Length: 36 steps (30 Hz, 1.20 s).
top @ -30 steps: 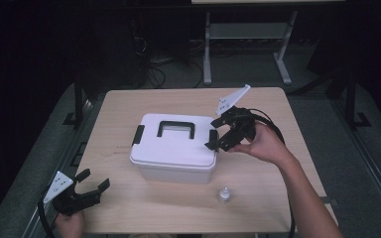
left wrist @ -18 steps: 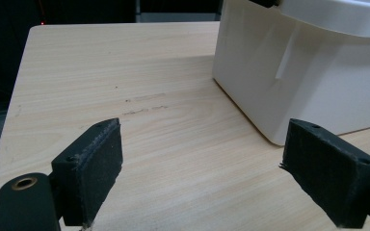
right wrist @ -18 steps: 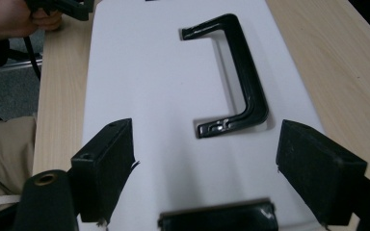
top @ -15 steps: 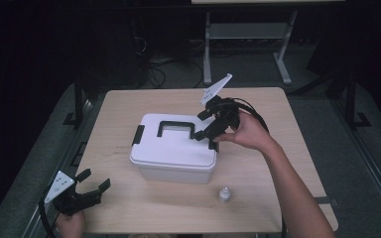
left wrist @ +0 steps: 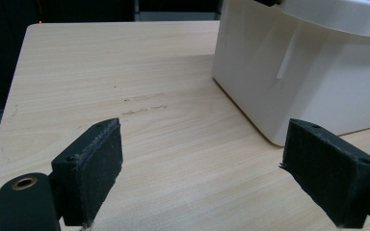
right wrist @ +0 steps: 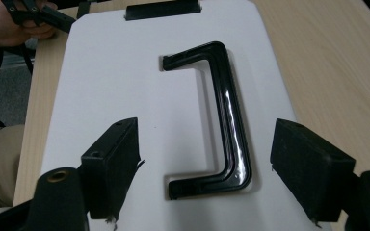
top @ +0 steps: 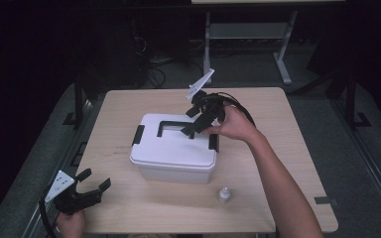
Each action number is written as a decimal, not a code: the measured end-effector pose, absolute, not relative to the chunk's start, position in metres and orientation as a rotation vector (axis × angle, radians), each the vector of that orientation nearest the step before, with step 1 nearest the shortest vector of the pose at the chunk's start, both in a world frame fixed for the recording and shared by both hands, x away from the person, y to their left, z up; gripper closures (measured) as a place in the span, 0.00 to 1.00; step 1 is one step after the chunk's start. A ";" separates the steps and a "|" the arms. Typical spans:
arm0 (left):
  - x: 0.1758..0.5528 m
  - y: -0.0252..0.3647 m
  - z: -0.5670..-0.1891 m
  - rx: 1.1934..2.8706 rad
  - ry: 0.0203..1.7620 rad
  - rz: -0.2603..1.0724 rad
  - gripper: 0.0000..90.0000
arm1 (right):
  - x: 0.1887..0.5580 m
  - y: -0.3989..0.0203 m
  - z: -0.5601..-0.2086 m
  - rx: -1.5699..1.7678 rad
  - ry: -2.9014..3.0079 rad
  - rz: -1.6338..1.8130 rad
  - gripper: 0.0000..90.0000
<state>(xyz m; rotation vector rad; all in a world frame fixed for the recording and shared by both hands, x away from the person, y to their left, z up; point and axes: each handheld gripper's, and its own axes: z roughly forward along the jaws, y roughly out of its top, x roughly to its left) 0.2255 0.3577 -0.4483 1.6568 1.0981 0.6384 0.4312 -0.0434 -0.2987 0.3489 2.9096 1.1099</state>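
The white lidded box (top: 173,153) sits mid-table with its black handle (right wrist: 221,120) lying flat directly beneath the right gripper (top: 194,123), whose jaws, just closing slightly, straddle it untouched, while the left gripper (top: 95,179) rests open near the table's corner.

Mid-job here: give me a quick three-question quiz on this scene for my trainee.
1. True or false: the right tool is clamped on the black handle of the white box.
2. What small thing stands on the table in front of the box?
A) a bottle
B) a cup
C) a spoon
3. Where does the left tool sit, and how do its jaws stand?

Key:
1. False. Its jaws have just been closing a little, but they stand open above the lid with the handle between them, untouched.
2. A.
3. At the table's near left corner, apart from the box, jaws open on nothing.
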 end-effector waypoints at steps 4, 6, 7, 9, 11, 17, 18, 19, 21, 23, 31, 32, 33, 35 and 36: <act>0.225 0.359 -0.448 1.656 1.099 0.640 0.14 | 0.438 -0.036 -0.307 0.343 2.941 1.104 0.33; 0.225 0.359 -0.448 1.651 1.102 0.641 0.14 | 0.439 -0.034 -0.309 0.347 2.947 1.099 0.35; 0.225 0.359 -0.448 1.651 1.102 0.641 0.14 | 0.439 -0.034 -0.309 0.347 2.947 1.099 0.35; 0.225 0.360 -0.448 1.651 1.102 0.642 0.14 | 0.441 -0.032 -0.312 0.345 2.963 1.097 0.39; 0.225 0.360 -0.448 1.652 1.102 0.643 0.14 | 0.442 -0.032 -0.313 0.347 2.969 1.091 0.40; 0.225 0.360 -0.449 1.653 1.101 0.638 0.14 | 0.444 -0.030 -0.315 0.337 2.990 1.087 0.47; 0.225 0.360 -0.448 1.650 1.100 0.639 0.14 | 0.443 -0.030 -0.314 0.342 2.989 1.091 0.47; 0.225 0.360 -0.448 1.650 1.100 0.639 0.14 | 0.443 -0.030 -0.314 0.342 2.989 1.091 0.47; 0.225 0.360 -0.448 1.647 1.099 0.640 0.14 | 0.442 -0.030 -0.313 0.343 2.984 1.092 0.47; 0.225 0.360 -0.448 1.647 1.098 0.637 0.14 | 0.441 -0.031 -0.311 0.342 2.981 1.094 0.47; 0.226 0.357 -0.447 1.659 1.085 0.636 0.14 | 0.424 -0.033 -0.296 0.296 2.944 1.119 0.49; 0.226 0.356 -0.447 1.661 1.082 0.633 0.14 | 0.419 -0.033 -0.292 0.269 2.942 1.122 0.51; 0.226 0.356 -0.447 1.661 1.082 0.633 0.14 | 0.419 -0.033 -0.292 0.269 2.942 1.122 0.51; 0.225 0.356 -0.446 1.664 1.077 0.637 0.14 | 0.413 -0.032 -0.288 0.243 2.946 1.107 0.53; 0.225 0.356 -0.446 1.663 1.076 0.636 0.14 | 0.410 -0.031 -0.287 0.231 2.950 1.105 0.54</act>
